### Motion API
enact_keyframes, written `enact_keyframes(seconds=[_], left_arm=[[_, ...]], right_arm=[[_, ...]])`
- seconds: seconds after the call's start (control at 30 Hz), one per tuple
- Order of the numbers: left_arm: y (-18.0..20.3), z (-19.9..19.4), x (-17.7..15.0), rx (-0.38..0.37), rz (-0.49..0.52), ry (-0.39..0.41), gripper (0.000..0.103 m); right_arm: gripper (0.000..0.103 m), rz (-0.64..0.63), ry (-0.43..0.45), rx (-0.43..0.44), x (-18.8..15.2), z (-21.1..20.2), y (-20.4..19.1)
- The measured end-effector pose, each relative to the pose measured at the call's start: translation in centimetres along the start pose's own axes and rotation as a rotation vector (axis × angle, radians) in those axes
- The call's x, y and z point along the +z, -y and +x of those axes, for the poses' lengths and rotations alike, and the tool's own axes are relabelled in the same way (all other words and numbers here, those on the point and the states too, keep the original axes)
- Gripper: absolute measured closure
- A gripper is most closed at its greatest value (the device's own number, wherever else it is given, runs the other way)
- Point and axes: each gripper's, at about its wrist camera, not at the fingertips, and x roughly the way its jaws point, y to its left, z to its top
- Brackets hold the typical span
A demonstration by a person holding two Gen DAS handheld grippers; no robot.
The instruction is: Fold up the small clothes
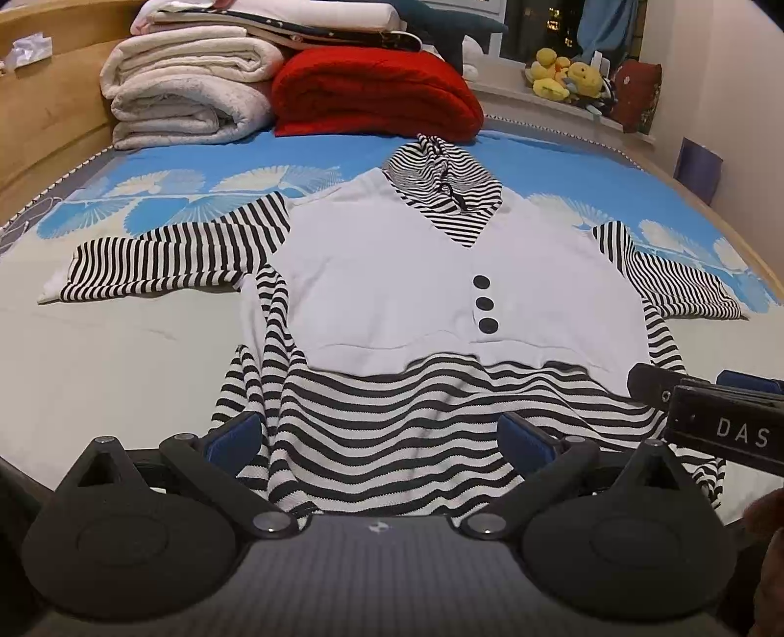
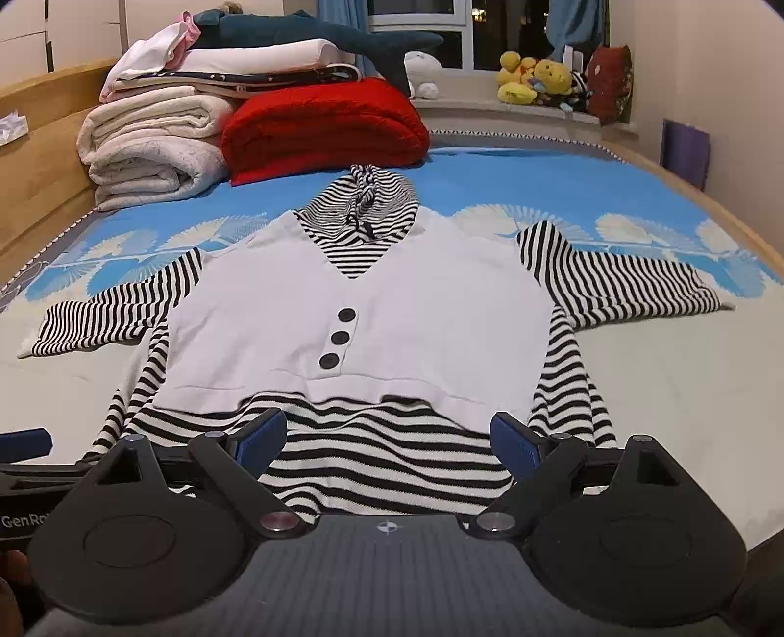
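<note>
beyond the bed (image 2: 686,372), only the right wrist view shows a shark plush (image 2: 313,34).

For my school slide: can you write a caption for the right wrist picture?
Open right gripper poised over the striped hem of a small hooded top spread flat on the bed.
</note>
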Motion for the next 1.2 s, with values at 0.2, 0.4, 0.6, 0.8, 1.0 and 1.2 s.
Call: enact_keyframes(seconds=[0.2, 0.4, 0.6, 0.8, 1.0, 1.2], left_arm=[[1.5, 0.4, -0.5, 0.005, -0.034, -0.016, 0.001], [1.8, 2.3, -0.7, 0.006, -0.043, -0.032, 0.001], [1.9, 3.9, -0.7, 0.009, -0.047, -0.040, 0.001], [2.0, 4.5, -0.9, 0.011, -0.046, -0.042, 0.001], [2.2, 4.9, -0.9, 0.013, -0.046, -0.045, 0.001], [2.2, 5.0, -0.9, 0.013, -0.047, -0.045, 0.001]], right_arm=[[0.016, -0.017, -0.011, -0.006, -0.2, 0.4, -0.2], [0.016, -0.032, -0.038, -0.009, -0.4, 1.0, -0.5], [0.017, -0.042, -0.056, -0.013, -0.5, 1.4, -0.7], [0.017, -0.041, -0.062, -0.018, -0.4, 1.6, -0.7], [0.017, -0.040, -0.063, -0.019, -0.5, 1.6, -0.7], [0.017, -0.042, -0.062, -0.019, -0.5, 1.6, -0.7]])
